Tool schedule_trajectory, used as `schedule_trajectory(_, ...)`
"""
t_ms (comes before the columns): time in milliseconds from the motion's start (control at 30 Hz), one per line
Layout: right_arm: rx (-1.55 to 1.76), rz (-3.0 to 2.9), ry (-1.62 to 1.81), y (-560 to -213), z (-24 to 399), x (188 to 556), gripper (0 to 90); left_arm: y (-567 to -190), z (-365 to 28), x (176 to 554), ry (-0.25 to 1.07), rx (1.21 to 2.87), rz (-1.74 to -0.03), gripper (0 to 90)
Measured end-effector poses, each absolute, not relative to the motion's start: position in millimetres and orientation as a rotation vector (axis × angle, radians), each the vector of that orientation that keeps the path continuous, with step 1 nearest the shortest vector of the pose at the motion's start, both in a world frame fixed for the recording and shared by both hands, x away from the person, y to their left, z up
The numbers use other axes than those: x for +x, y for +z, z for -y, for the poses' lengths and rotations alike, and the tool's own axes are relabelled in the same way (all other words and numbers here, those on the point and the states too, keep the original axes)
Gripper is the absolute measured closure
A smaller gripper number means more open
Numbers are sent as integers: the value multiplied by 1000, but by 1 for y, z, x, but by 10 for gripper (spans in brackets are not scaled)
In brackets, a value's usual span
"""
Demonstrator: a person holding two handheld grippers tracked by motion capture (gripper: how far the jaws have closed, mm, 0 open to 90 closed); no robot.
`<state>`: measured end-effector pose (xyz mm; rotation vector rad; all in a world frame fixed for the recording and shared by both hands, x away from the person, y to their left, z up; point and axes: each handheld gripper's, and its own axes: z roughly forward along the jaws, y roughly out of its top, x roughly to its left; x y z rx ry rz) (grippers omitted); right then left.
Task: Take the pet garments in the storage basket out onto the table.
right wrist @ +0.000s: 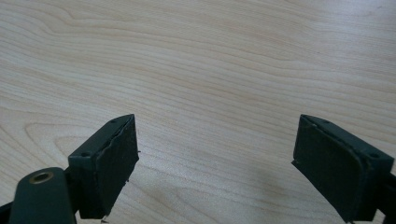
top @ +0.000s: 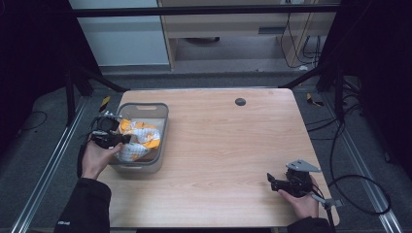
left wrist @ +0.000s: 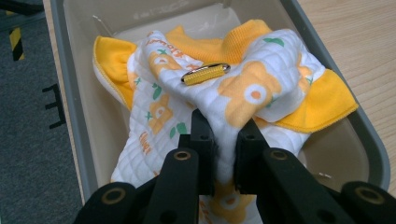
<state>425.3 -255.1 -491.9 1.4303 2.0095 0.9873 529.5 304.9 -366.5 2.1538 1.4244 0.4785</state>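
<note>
Left gripper (left wrist: 226, 140) pinching cloth (left wrist: 252, 88) in bin (left wrist: 74, 121), right gripper (right wrist: 215, 158) open

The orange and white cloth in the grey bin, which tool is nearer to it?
Left. The left tool is clamped on a fold of the cloth in the bin; the right tool is far off across the table, near its opposite corner.

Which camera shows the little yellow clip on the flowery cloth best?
The left gripper view: the yellow clip lies close up on the flowery cloth. In the high view the cloth is small, the clip too tiny to tell. The right gripper view looks at bare table.
</note>
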Motion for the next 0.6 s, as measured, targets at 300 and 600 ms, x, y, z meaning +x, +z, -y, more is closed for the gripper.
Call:
schedule_trajectory(300,1423,-2013,983,-492,255,425,138,-348,-308,524,519,2118,-1407,812)
schedule_trajectory(600,1420,-2014,984,-492,255,425,137,-335,-306,520,534,2128,-1376,813)
